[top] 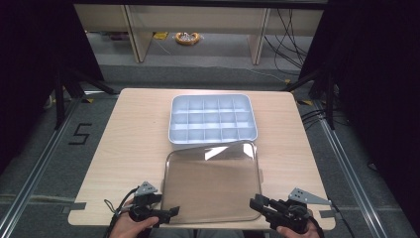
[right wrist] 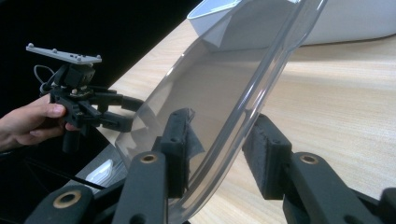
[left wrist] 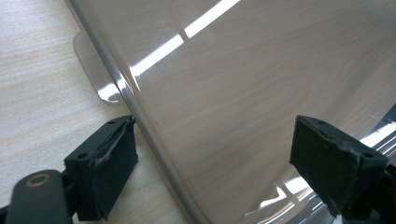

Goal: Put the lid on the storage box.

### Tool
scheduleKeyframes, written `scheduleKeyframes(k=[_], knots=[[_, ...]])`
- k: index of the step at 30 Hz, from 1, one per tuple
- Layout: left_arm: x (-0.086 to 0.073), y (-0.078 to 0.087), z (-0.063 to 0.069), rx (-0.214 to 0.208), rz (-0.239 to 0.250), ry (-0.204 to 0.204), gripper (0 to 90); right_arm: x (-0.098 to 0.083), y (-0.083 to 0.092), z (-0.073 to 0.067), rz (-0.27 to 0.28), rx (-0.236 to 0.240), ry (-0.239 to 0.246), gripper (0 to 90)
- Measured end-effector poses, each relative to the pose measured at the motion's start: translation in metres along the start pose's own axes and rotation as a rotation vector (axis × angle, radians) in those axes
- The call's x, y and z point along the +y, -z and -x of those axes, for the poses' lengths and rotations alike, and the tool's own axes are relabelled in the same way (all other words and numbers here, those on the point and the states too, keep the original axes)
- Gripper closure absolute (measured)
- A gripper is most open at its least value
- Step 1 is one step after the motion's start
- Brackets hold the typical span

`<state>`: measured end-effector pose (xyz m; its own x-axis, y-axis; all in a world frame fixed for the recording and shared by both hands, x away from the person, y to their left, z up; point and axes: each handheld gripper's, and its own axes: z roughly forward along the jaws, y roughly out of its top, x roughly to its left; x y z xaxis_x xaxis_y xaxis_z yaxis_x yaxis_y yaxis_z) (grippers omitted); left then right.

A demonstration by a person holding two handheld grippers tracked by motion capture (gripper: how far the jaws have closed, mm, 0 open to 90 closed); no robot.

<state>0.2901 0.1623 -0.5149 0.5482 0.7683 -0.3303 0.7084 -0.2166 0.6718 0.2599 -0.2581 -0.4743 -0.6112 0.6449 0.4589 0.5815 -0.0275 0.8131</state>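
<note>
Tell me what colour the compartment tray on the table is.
White, or very pale grey; the compartment tray shows best in the high view.

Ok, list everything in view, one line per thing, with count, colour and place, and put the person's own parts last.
Compartment box: one, pale grey-white, divided into small cells, far middle of the table.
Clear lid: one, transparent, near side of the table, just in front of the box, its right edge lifted.
Table: one, light wood, centre of the high view.
Floor marking "5": one, black, on the grey floor left of the table.
Yellow coil: one, on the floor beyond the table.
Left hand-held gripper: one, black, jaws open at the lid's near left corner.
Right hand-held gripper: one, black, jaws clamped on the lid's rim.
Hands: two, at the near edge.
</note>
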Motion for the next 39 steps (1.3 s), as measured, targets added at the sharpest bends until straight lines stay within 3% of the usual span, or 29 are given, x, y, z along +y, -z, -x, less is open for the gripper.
scheduleKeyframes(k=[1, 2, 4, 6, 8, 9, 11, 13, 14, 16, 18, 19, 20, 21, 23, 25, 29, 30, 31, 32, 34, 35, 37, 38, 39], knots=[[0.000, 0.001, -0.002, 0.007, -0.006, -0.009, 13.8, 0.000, 0.001, 0.000, -0.014, 0.021, -0.014, 63.6], [0.000, 0.001, -0.002, 0.007, -0.006, -0.009, 13.8, 0.000, 0.001, 0.001, -0.019, -0.004, -0.006, 63.6], [0.002, 0.001, -0.004, 0.019, -0.002, 0.003, 13.9, -0.001, -0.002, 0.002, -0.015, 0.025, -0.018, 63.7], [0.002, 0.000, -0.004, 0.019, 0.013, 0.034, 13.3, 0.000, 0.000, -0.001, -0.044, 0.034, -0.033, 63.7], [0.001, 0.000, -0.005, 0.021, 0.017, 0.051, 13.2, 0.002, -0.002, -0.001, -0.021, 0.031, 0.034, 63.7], [0.001, 0.000, -0.006, -0.006, 0.034, 0.060, 13.7, 0.002, 0.000, -0.004, -0.044, 0.032, 0.004, 63.7], [0.001, 0.001, -0.007, -0.010, 0.025, 0.055, 14.5, 0.002, 0.000, -0.003, -0.047, 0.034, 0.011, 63.8], [0.001, 0.000, -0.008, -0.026, 0.046, 0.085, 15.9, 0.001, 0.000, -0.002, -0.048, 0.038, 0.034, 64.0], [0.001, 0.001, -0.009, -0.024, 0.052, 0.091, 18.5, 0.001, 0.001, -0.002, -0.050, 0.053, 0.028, 64.0], [-0.001, 0.005, -0.018, -0.045, 0.079, 0.171, 34.7, 0.001, 0.000, 0.004, -0.054, 0.038, 0.029, 63.7], [-0.001, 0.007, -0.020, -0.048, 0.086, 0.171, 43.3, -0.001, 0.000, 0.006, -0.082, 0.000, -0.015, 63.3], [-0.002, 0.008, -0.020, -0.045, 0.103, 0.177, 46.3, -0.002, -0.001, 0.006, -0.086, 0.011, -0.049, 63.1], [-0.002, 0.010, -0.020, -0.035, 0.112, 0.156, 46.3, -0.002, -0.001, 0.006, -0.086, 0.011, -0.049, 63.1], [-0.001, 0.011, -0.018, -0.027, 0.127, 0.151, 49.9, -0.003, -0.002, 0.009, -0.101, -0.042, -0.010, 62.9], [0.000, 0.013, -0.016, -0.019, 0.162, 0.128, 51.7, -0.003, -0.002, 0.008, -0.112, -0.057, -0.036, 62.9], [0.001, 0.016, -0.015, -0.015, 0.180, 0.116, 58.2, -0.003, -0.003, 0.009, -0.126, -0.117, -0.022, 62.9], [0.002, 0.020, -0.009, 0.012, 0.197, 0.066, 61.3, -0.003, -0.006, 0.008, -0.146, -0.147, -0.029, 61.6], [0.003, 0.021, -0.008, 0.013, 0.206, 0.072, 62.0, -0.003, -0.004, 0.008, -0.167, -0.180, -0.013, 61.3], [0.003, 0.021, -0.007, 0.018, 0.210, 0.075, 63.0, -0.004, -0.007, 0.008, -0.158, -0.183, -0.009, 61.0], [0.004, 0.023, -0.008, 0.016, 0.210, 0.067, 63.7, -0.003, -0.006, 0.005, -0.187, -0.200, -0.031, 60.9], [0.005, 0.025, -0.007, 0.030, 0.222, 0.068, 65.3, -0.004, -0.008, 0.004, -0.185, -0.198, -0.017, 60.8], [0.005, 0.025, -0.006, 0.027, 0.239, 0.067, 66.1, -0.004, -0.008, 0.005, -0.191, -0.207, 0.012, 60.8], [0.007, 0.029, -0.003, 0.048, 0.247, 0.043, 66.8, -0.005, -0.011, 0.003, -0.217, -0.227, 0.033, 60.8], [0.008, 0.030, -0.002, 0.047, 0.262, 0.043, 66.9, -0.006, -0.015, 0.000, -0.243, -0.267, 0.031, 60.8], [0.009, 0.031, 0.000, 0.059, 0.273, 0.030, 66.9, -0.006, -0.015, 0.000, -0.243, -0.267, 0.031, 60.8]])
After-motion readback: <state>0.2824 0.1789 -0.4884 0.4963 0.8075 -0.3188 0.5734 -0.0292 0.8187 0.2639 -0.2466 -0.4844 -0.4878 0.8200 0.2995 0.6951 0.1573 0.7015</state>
